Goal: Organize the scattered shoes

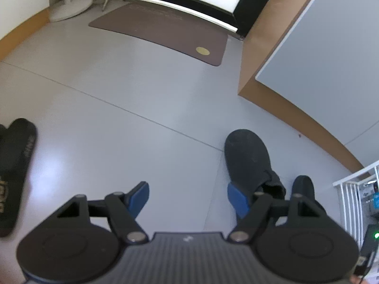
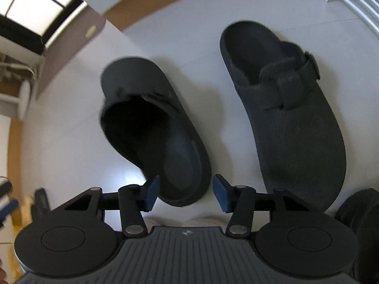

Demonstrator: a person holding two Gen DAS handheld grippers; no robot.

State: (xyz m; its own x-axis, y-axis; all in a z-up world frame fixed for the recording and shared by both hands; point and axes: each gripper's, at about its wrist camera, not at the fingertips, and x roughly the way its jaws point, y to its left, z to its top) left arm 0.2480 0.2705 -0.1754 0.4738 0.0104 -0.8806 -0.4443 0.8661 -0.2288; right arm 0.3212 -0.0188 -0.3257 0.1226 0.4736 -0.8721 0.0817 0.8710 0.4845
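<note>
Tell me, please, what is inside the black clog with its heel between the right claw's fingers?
The open heel of the black clog shows only a bare, textured dark footbed. The toe part is covered by the upper and too dark to see inside.

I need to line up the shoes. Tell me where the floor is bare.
Widest bare floor: between the brown doormat, the flat black sandal and the wood-edged wall base. A narrow strip runs between the two black clogs. Crowded by the white rack.

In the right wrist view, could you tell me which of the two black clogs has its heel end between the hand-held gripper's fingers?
The left clog: its heel rim sits between the blue pads; the strapped clog lies off right.
</note>
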